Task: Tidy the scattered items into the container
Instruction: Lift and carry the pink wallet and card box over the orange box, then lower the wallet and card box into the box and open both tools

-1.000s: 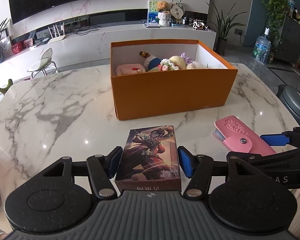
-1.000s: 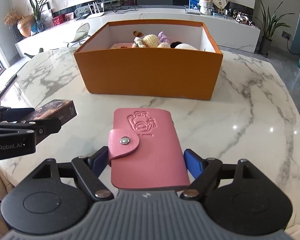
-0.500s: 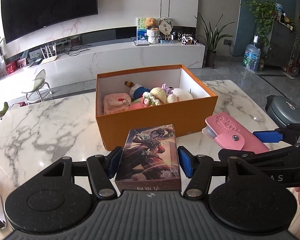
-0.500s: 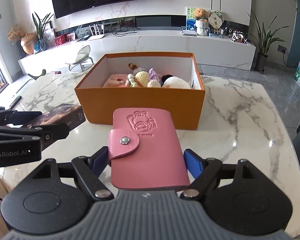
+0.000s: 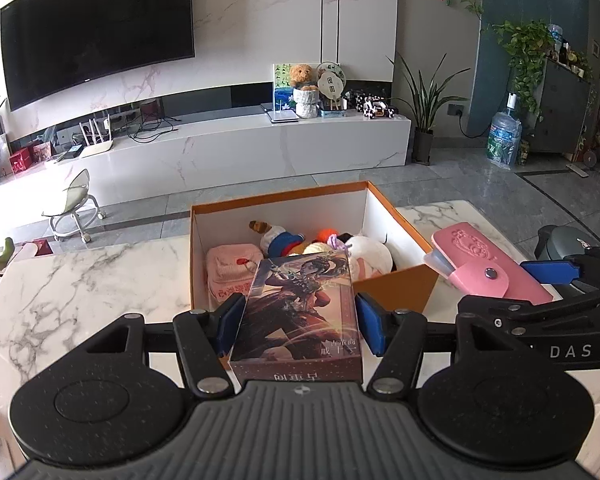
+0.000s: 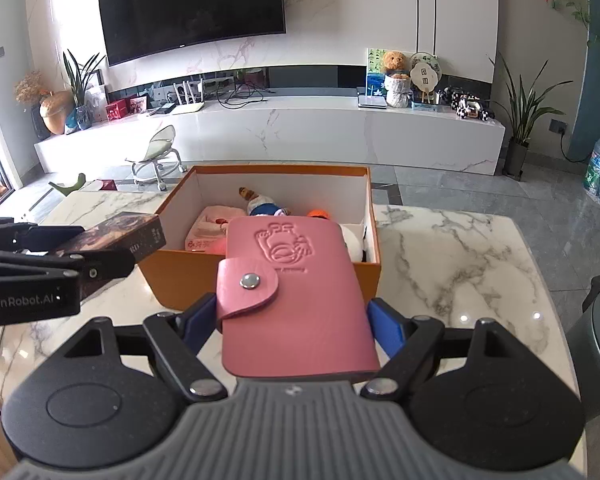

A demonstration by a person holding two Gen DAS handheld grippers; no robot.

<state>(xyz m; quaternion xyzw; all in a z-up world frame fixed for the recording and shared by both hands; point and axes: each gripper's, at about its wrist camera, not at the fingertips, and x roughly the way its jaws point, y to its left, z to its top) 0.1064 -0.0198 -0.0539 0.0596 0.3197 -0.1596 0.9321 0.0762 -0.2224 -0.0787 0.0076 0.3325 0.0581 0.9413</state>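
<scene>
Now both tongs are raised level over the orange box [image 6: 260, 276]: left tongs [image 5: 296, 320] clamp the card box [image 5: 300, 308], right tongs [image 6: 288, 320] clamp the pink card holder [image 6: 296, 292], both ahead above plush toys [image 5: 364, 254].

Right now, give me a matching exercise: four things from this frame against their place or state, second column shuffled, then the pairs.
Things:
1. illustrated card box
2. pink card wallet
3. orange box
4. pink folded cloth

Places or states:
A. lying inside the container
B. clamped in the right gripper
C. standing open on the marble table
D. clamped in the left gripper

Pairs: 1-D, 2-B, 3-C, 4-A
</scene>
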